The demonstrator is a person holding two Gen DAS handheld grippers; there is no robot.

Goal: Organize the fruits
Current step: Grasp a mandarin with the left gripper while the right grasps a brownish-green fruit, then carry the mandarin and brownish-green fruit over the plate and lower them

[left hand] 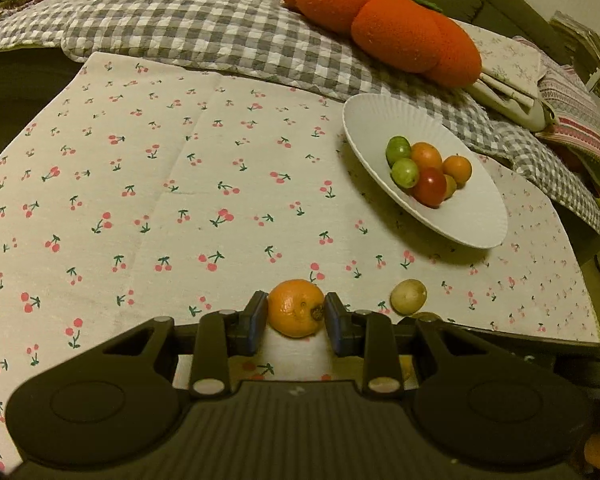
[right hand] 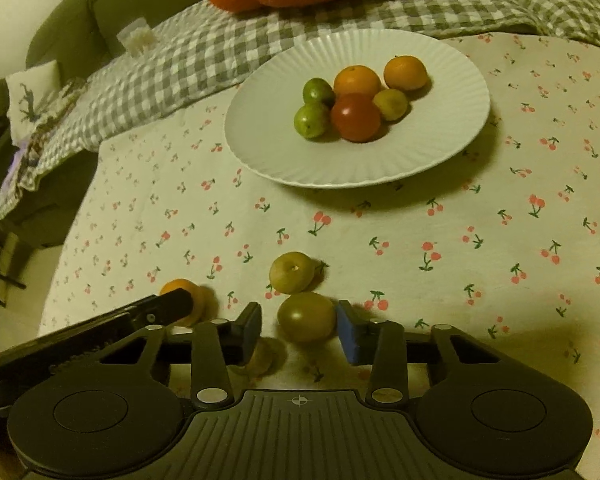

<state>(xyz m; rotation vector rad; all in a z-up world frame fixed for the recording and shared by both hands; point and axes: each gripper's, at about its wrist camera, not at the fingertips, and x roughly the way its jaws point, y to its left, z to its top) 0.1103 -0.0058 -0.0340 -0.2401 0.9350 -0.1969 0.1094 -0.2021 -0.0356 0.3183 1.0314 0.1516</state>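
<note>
In the left wrist view, my left tool (left hand: pixel 296 312) is gripping an orange (left hand: pixel 296 307) just above the cherry-print counter (left hand: pixel 140 184), its pads pressing both sides, with a yellow fruit (left hand: pixel 409 296) lying just beside it and the plate (left hand: pixel 472 224) of fruit sitting farther off. In the right wrist view, my right tool (right hand: pixel 300 326) is straddling a green fruit (right hand: pixel 307 317) on the counter, one pad touching it while the other is standing slightly clear, so it is not yet clamping.

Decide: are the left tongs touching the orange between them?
Touching. In the left wrist view both pads of the left tongs press the orange.
</note>
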